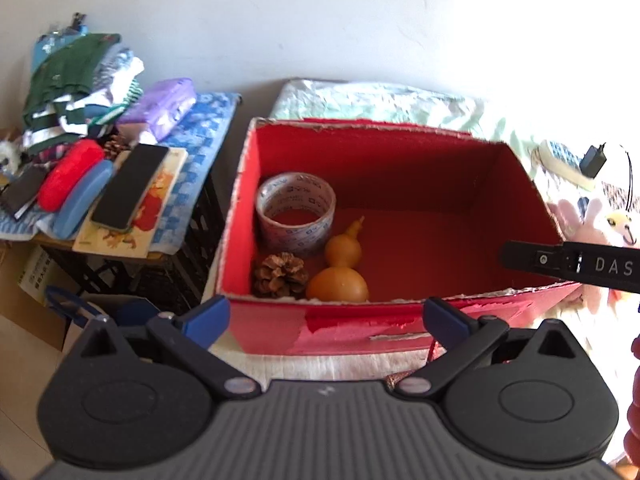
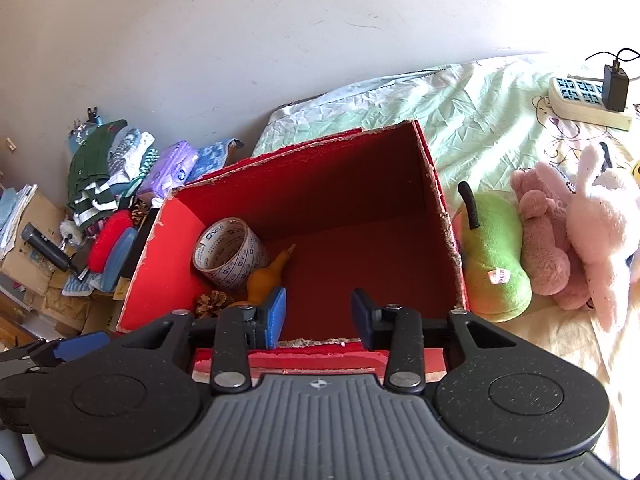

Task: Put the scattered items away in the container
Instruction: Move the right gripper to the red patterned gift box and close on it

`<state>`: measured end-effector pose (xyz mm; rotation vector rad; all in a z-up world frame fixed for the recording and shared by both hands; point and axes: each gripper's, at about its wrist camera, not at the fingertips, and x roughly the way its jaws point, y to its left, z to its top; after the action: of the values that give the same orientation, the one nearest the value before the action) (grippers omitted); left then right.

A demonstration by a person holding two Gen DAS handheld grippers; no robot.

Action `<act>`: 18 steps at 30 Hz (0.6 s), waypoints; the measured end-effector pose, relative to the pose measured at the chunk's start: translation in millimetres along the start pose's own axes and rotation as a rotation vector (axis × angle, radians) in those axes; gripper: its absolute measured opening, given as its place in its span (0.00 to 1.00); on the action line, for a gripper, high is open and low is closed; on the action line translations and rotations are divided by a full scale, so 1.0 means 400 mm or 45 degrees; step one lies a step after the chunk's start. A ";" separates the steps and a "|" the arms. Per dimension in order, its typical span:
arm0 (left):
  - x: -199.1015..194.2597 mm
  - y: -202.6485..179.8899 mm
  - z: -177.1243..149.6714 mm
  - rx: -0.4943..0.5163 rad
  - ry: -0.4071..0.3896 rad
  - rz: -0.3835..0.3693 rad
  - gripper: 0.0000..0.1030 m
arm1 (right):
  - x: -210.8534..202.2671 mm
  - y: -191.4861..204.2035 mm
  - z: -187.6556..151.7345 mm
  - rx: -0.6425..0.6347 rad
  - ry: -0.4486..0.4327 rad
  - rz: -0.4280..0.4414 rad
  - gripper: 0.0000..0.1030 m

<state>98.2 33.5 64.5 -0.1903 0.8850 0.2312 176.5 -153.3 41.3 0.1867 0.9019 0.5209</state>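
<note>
Two hand-held grippers hang over the near rim of a red cardboard box set on a bed with a pale green sheet, neither carrying anything. The left gripper has its blue-padded jaws spread wide and empty, just short of the box's torn near wall. The right gripper has its jaws parted less widely, also empty, poised above the box's near edge.

Inside the box, all at its left end, lie three things: nearest, a brown pine cone; just to its right an orange-yellow bottle gourd; and behind them a roll of clear printed packing tape lying against the left wall. The rest of the red floor is bare.

Still outside, just right of the box, a green plush pear touches its right wall, with a dusty-pink plush animal and a pale pink plush rabbit beyond it. Farther back on the sheet lies a cream power strip with a black charger plugged in.

The likely trouble: the soft, bulky toys may slip from a shallow pinch, and the ragged box rim could snag a toy or tip if a gripper knocks it. The strip's cable could drag if caught.
</note>
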 end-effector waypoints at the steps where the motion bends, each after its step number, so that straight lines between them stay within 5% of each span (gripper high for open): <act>1: -0.009 -0.001 -0.008 -0.016 -0.007 -0.002 1.00 | -0.006 -0.005 -0.002 -0.011 -0.001 0.011 0.39; 14: -0.014 -0.068 -0.146 -0.121 0.077 -0.019 1.00 | -0.053 -0.075 -0.067 -0.122 -0.028 0.232 0.38; 18: 0.007 -0.101 -0.200 -0.145 0.151 -0.084 0.99 | -0.048 -0.118 -0.098 -0.129 0.001 0.182 0.38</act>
<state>51.8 -25.6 15.7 -0.3413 0.9824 0.2110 152.6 -206.1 13.3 0.1596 0.8646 0.6979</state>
